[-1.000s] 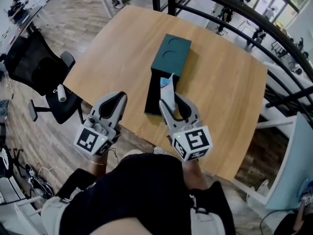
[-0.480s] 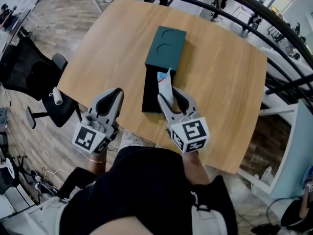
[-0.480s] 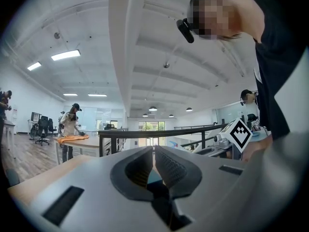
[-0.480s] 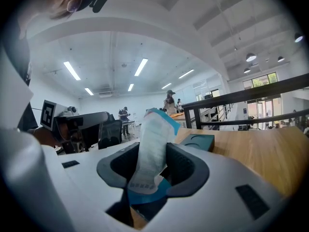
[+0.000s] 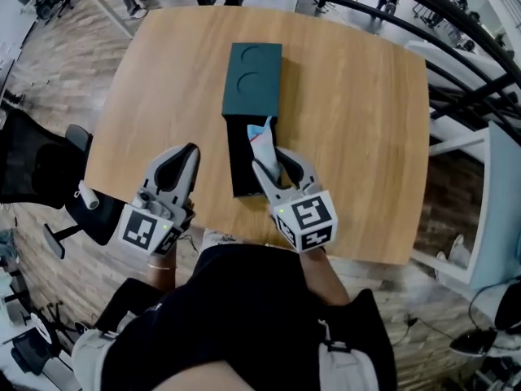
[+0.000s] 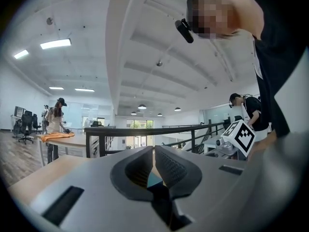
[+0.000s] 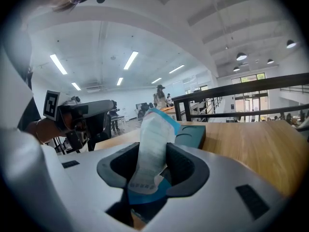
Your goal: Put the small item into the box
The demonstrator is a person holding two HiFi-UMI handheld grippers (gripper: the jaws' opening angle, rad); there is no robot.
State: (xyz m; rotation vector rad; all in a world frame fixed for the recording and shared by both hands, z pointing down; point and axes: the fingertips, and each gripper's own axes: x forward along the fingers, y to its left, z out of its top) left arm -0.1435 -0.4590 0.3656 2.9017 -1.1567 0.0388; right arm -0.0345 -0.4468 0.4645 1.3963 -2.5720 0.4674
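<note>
The right gripper [image 5: 269,157] has its fingers clamped on a white-and-blue packet [image 5: 262,139], held upright just over the dark box [image 5: 241,173] on the desk [image 5: 358,120]. The box's lid is partly off. The left gripper [image 5: 186,151] hangs beside it, fingers together and empty. Pickup looks done; lowering and release remain.

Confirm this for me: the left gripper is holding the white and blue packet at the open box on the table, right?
No, it is the right gripper that is holding the white and blue packet at the open box on the table. The right gripper view shows its jaws closed on the packet; the left gripper holds nothing.
</note>
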